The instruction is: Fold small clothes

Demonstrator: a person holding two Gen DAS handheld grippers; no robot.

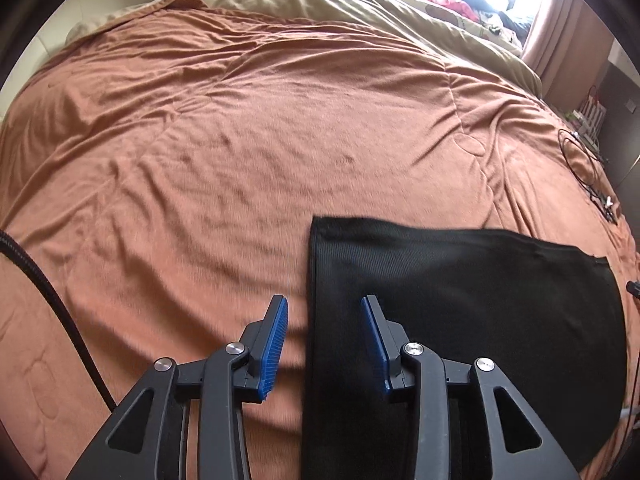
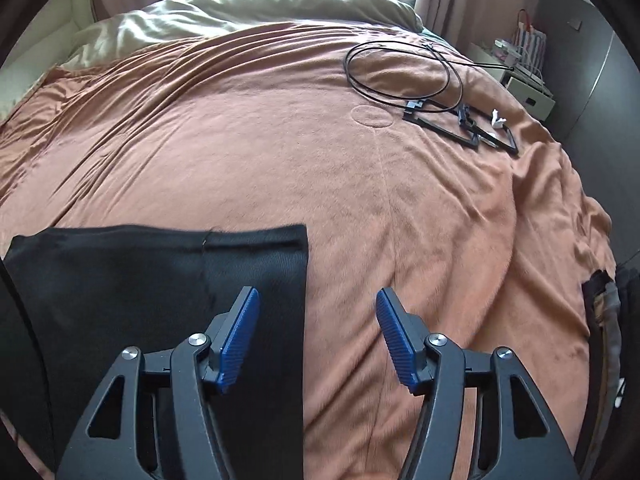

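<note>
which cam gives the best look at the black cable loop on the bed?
Right wrist: the black cable lies coiled in full on the orange blanket, connectors visible beside it. Left wrist catches only a thin, squeezed sliver of the cable at the right edge.

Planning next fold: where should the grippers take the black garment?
Judging by its flat lie, take the black garment by its far corners: left gripper on the left one, right gripper on the right, each coming in from the outer side edge it straddles.
</note>
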